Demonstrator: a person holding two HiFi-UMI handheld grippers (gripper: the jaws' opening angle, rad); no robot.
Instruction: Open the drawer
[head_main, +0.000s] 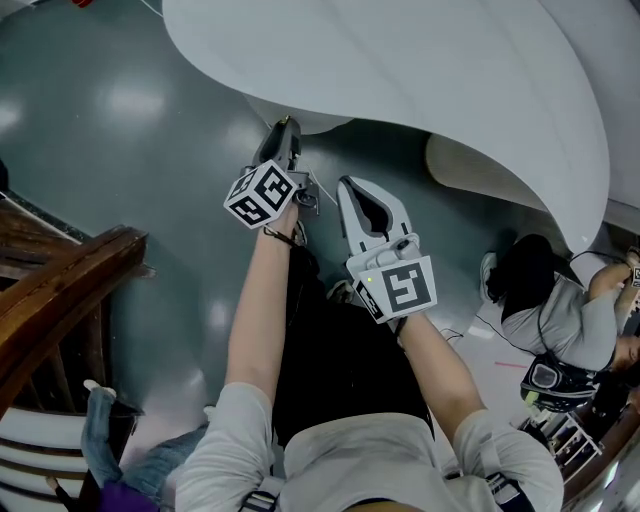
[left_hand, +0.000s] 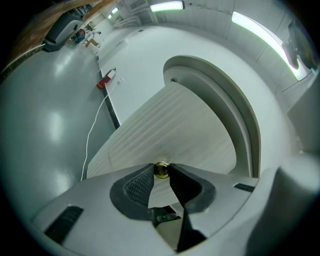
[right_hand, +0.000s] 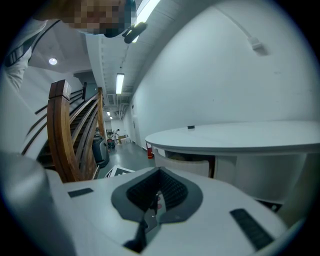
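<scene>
My left gripper (left_hand: 161, 172) is shut on a small brass knob (left_hand: 161, 169), pinched between the tips of both dark pads. The knob sits on the pale, ribbed, curved drawer front (left_hand: 170, 125), which stands out from the arched opening of the white desk (left_hand: 235, 110). In the head view the left gripper (head_main: 287, 128) reaches under the desk's rim (head_main: 450, 90), so the knob is hidden there. My right gripper (head_main: 353, 188) hangs beside it, a little nearer to me. In the right gripper view its pads (right_hand: 167, 187) are together with nothing between them.
A wooden stair railing (head_main: 60, 290) curves at the left. A person (head_main: 560, 320) sits on the grey floor at the right. A red object (left_hand: 103, 81) and a white cable (left_hand: 92, 135) lie on the floor beyond the drawer.
</scene>
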